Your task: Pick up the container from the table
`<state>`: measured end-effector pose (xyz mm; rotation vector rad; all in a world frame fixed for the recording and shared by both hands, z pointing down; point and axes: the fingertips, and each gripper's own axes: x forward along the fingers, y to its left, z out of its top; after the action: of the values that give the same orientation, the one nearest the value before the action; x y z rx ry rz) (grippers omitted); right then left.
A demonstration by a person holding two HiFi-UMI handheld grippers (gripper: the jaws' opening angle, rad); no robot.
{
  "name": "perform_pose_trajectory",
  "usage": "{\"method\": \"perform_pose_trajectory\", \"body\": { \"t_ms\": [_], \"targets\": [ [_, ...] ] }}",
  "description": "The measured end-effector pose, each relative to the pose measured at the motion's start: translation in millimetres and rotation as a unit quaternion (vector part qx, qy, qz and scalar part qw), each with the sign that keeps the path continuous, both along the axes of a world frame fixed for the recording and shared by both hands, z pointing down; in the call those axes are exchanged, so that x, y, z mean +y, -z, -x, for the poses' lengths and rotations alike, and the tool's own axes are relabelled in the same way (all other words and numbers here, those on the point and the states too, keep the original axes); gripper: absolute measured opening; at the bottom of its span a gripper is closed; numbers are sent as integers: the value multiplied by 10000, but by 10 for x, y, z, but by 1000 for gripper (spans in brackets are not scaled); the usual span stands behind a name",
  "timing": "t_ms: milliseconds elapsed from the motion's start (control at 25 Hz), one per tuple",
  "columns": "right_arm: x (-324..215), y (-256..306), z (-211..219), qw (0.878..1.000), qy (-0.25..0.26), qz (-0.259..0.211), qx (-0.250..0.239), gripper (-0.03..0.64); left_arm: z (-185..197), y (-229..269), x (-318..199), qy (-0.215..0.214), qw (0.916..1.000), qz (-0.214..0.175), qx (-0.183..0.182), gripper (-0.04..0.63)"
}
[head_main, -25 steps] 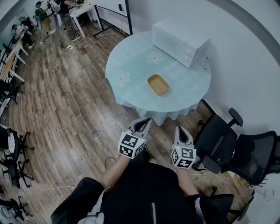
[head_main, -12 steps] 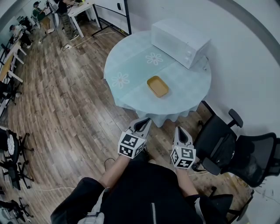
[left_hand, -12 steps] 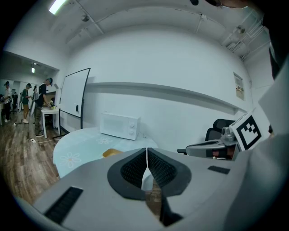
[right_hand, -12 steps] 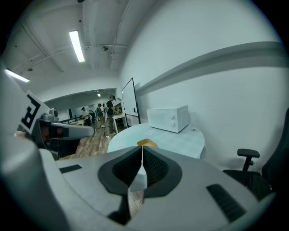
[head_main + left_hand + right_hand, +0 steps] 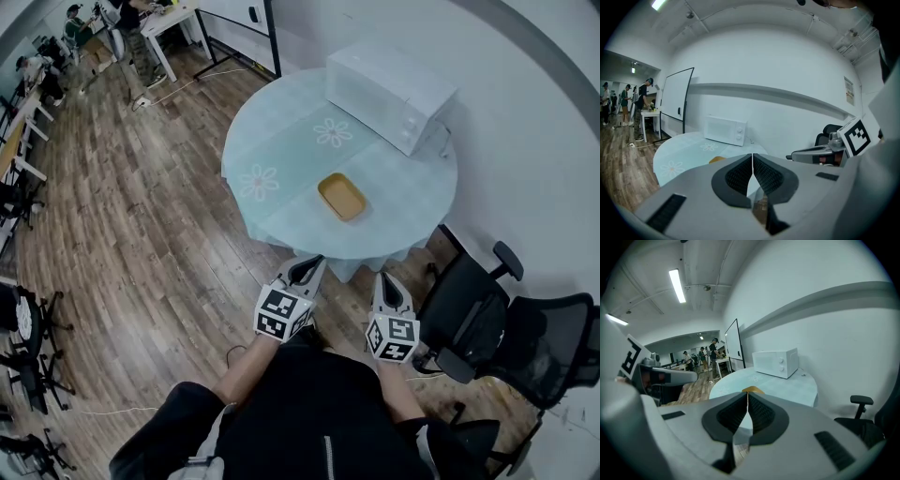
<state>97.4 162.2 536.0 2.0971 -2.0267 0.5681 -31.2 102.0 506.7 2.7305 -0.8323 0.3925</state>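
A shallow yellow container (image 5: pixel 342 197) lies near the front of the round table (image 5: pixel 281 141), which has a pale blue flowered cloth. Only a sliver of the yellow container (image 5: pixel 716 160) shows above the jaws in the left gripper view, and the container's edge (image 5: pixel 752 390) peeks out the same way in the right gripper view. My left gripper (image 5: pixel 308 268) and right gripper (image 5: pixel 391 284) hang side by side in front of the table's near edge, well short of the container. Both are shut with nothing between the jaws.
A white microwave (image 5: pixel 392 91) stands at the table's back right, against the wall. Black office chairs (image 5: pixel 511 328) sit to the right of me. Wooden floor (image 5: pixel 131 216) spreads to the left, with desks and people (image 5: pixel 127 28) far off at the top left.
The table and container have slid slightly lower in the head view, so they are a little nearer. Both grippers keep the same pose and stay shut.
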Motion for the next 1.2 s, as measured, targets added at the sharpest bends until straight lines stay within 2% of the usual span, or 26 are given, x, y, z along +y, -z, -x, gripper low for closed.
{"method": "perform_pose_trajectory", "body": {
  "t_ms": [320,760,1200],
  "targets": [
    [-270,-23,122,10000,-74,56,29,26,123,-44,-287,-68,9999,65,54,18],
    [-402,-83,212,9997,-224,76,14,26,237,-111,-426,-190,9998,93,59,18],
    [-495,-103,200,9995,-303,113,21,26,163,-159,-534,-333,9993,145,65,18]
  ]
}}
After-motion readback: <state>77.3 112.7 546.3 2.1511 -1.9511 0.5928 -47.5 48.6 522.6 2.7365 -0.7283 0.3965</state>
